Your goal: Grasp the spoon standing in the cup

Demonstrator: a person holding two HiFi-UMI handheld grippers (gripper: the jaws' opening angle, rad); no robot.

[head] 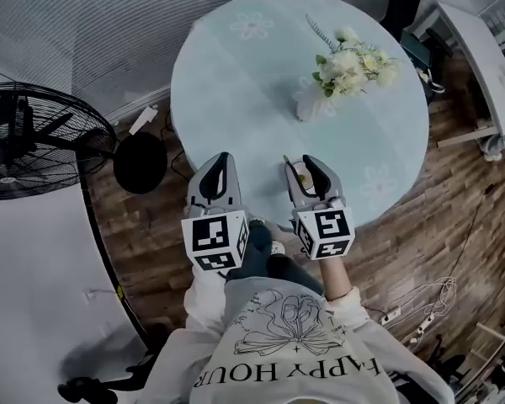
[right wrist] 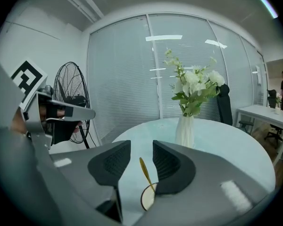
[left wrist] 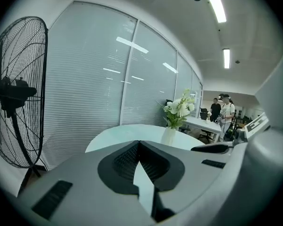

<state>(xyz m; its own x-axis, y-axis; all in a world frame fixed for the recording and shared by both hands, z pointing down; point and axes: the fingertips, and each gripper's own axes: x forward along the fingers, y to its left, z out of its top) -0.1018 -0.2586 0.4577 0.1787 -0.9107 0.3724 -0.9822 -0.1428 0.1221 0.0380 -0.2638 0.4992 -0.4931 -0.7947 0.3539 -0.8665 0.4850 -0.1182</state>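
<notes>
Right gripper (right wrist: pixel 141 150): fingers spread wide, gripping nothing.
Spoon (right wrist: pixel 146 173): tilted in the gap between those fingers, touching neither.
Cup (right wrist: pixel 148 199): under the right fingertips, holding the spoon.
Left gripper (left wrist: pixel 139 144): fingers pressed together, empty.
Vase (right wrist: pixel 185 132): well beyond both fingertips, on the table (right wrist: pixel 226 149).

Read as a clock face in the head view, the round table (head: pixel 236 74) has the vase (head: pixel 307 108) near its centre. The cup (head: pixel 301 175) sits at the 6 o'clock rim with the spoon (head: pixel 289 165) in it, the handle between the right gripper's (head: pixel 305 168) jaws. The left gripper (head: pixel 220 160) is at 7 o'clock. The fan (head: pixel 25 141) stands on the floor at 9 o'clock, and a desk (head: pixel 480 66) at 3 o'clock.
</notes>
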